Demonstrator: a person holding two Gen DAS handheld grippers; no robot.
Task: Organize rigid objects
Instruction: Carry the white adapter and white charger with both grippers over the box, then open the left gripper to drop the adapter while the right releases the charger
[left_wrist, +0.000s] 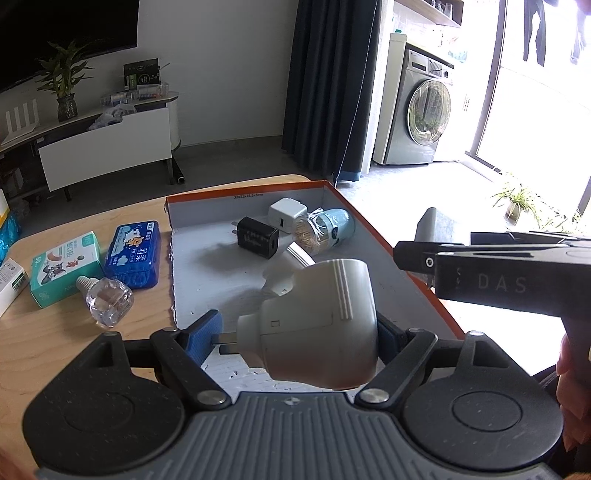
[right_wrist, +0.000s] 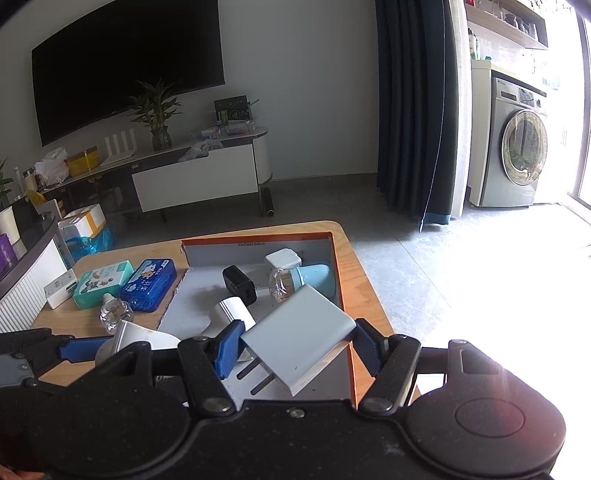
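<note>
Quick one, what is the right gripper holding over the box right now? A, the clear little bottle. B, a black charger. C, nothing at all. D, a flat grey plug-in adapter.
D: the right gripper has its blue pads pressed on the flat grey adapter, prongs showing, above the orange-edged box.

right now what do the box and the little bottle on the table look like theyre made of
Box: looks like cardboard, matte pale inside with an orange outer face; its left wall edge is ragged, as if torn. Little bottle: clear and glossy with bright highlights, glass or hard plastic, it is unclear which. Its cap looks like white plastic.
</note>
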